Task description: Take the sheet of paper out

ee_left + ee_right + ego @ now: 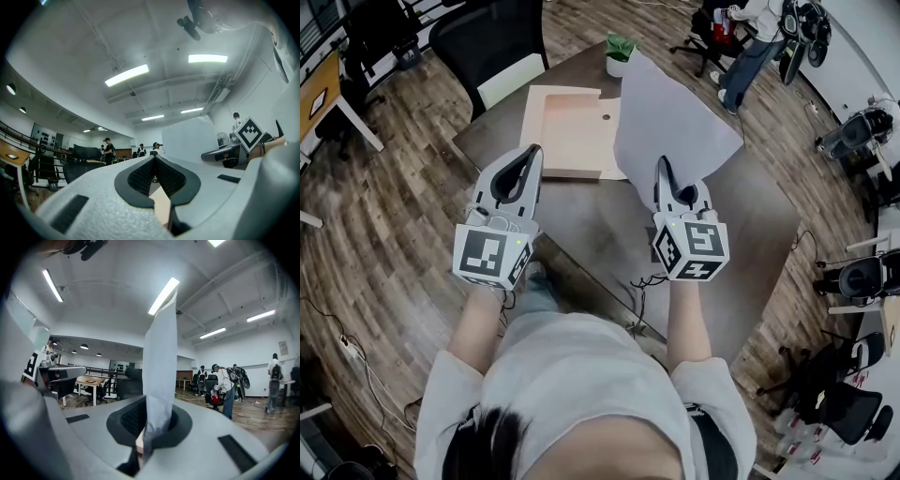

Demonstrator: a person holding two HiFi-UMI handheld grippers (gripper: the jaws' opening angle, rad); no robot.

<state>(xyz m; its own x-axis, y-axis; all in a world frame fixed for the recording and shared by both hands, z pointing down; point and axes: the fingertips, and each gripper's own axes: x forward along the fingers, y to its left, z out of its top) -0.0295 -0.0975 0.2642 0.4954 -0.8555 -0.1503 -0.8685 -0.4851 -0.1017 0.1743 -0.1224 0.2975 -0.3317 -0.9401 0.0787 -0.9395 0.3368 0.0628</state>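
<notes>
The right tool [661, 167] is clenched on the sheet of paper [670, 112], pinching it at its near edge. From there the pale sheet spreads away over the far right part of the counter [750, 220]. Seen from the head view, its left edge runs along the right side of a pale wooden tray [567, 131], though I cannot tell whether the two touch. In the right gripper view the sheet [161, 357] rises almost edge-on from between the pads of the right tool [150, 406] and bends a little near the top.

The left tool [532, 152] is held just left of the right one, over the near edge of the tray. Its tips are pressed together with nothing between them, and the left gripper view shows the same at the left tool [154, 158], with the white sheet [187, 140] off to its right.

A small potted plant [620, 54] sits at the far edge of the counter, and a black chair [487, 37] stands beyond it on the left. A person [750, 42] is on the wood floor, far right.
</notes>
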